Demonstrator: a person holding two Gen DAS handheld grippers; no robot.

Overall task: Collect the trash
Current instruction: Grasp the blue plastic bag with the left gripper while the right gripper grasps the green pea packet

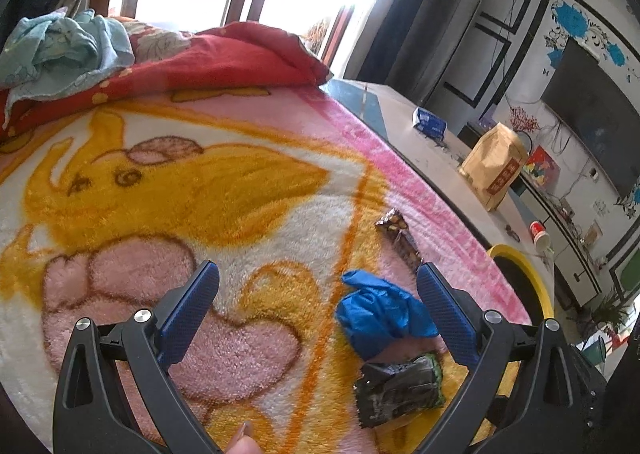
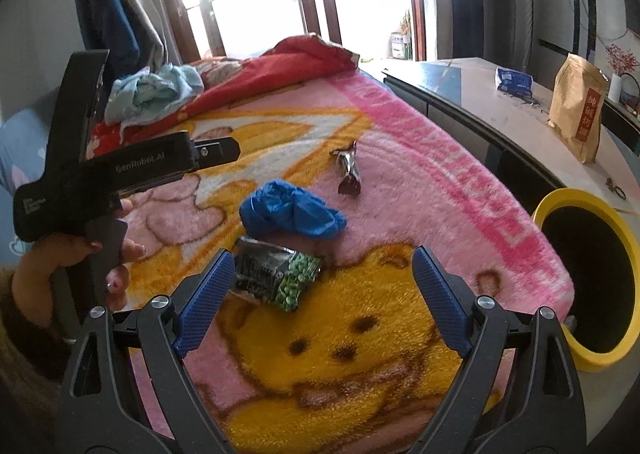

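Note:
Three pieces of trash lie on the pink and yellow cartoon blanket (image 2: 400, 157): a crumpled blue glove (image 2: 292, 211), a dark snack wrapper (image 2: 276, 274) printed with green peas, and a twisted brown foil wrapper (image 2: 348, 169). My right gripper (image 2: 323, 258) hangs open over the blanket, with the pea wrapper just beside its left finger. My left gripper (image 1: 318, 274) is open too. The blue glove (image 1: 380, 310) and the pea wrapper (image 1: 400, 386) lie by its right finger, and the brown wrapper (image 1: 398, 238) lies beyond. A yellow bin (image 2: 560, 199) stands at the bed's right edge.
A red quilt (image 1: 240, 57) and light blue clothes (image 1: 68, 45) are heaped at the far end of the bed. On the long cabinet (image 2: 480, 101) to the right stand a brown paper bag (image 2: 578, 109) and a blue pack (image 2: 514, 81). A hand (image 2: 80, 254) holds the left gripper.

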